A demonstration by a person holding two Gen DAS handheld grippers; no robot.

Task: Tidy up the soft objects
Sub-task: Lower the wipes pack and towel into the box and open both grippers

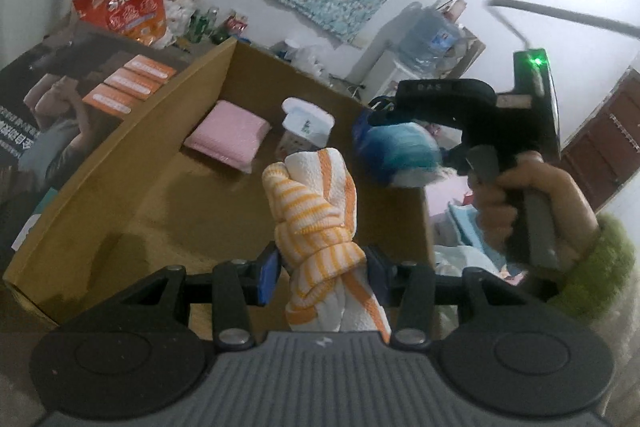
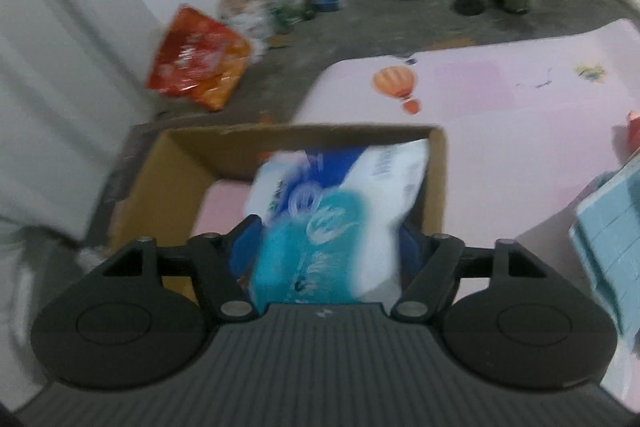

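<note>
Now hovering over the cardboard box (image 1: 120, 163) for dropping in: left gripper (image 1: 322, 277) fingers clamping the striped cloth (image 1: 316, 219), right gripper (image 2: 324, 251) fingers around the tissue pack (image 2: 332, 211), contact unclear.

Your left gripper (image 1: 324, 273) has black linkage arms with silver rivets, blue pads, and a ribbed grey body between two round black discs. Your right gripper (image 2: 326, 247) matches it. Your right hand (image 1: 532, 203) wears a fuzzy green sleeve (image 1: 600, 267).

Dim, flat indoor light; the right wrist view smears with motion blur around the cardboard box (image 2: 436, 179), edges bowed
</note>
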